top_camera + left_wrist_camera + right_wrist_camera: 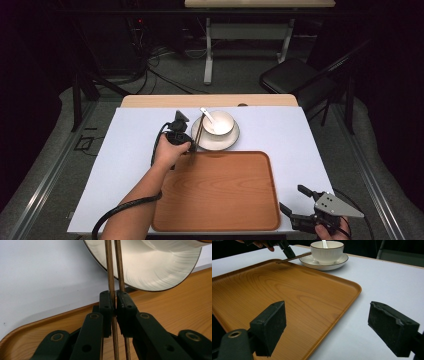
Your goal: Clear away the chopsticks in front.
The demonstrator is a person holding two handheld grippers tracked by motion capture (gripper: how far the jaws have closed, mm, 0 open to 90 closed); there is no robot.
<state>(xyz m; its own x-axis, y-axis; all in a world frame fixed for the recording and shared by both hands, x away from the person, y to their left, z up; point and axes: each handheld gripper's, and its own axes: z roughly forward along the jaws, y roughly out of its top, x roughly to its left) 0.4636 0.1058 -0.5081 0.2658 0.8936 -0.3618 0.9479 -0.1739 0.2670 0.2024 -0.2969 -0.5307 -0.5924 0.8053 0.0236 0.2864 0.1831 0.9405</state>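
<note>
Two chopsticks [111,270] sit pinched in the left gripper [192,148] jaws beside one bowl [217,122]; right gripper [295,200] jaws gape wide.

Counted on the table [135,130]: one wooden tray [220,192], one white saucer [233,139], one white bowl [218,122] standing on that saucer, one white spoon [207,116] resting in the bowl, two brown chopsticks [111,277] side by side. Two grippers in all: the left gripper [192,148], pinched on the chopsticks, and the right gripper [296,200], jaws spread wide. Two hands, one per gripper. Beyond the table: one dark folding chair [295,77] and one second table [250,20], partly cropped.
</note>
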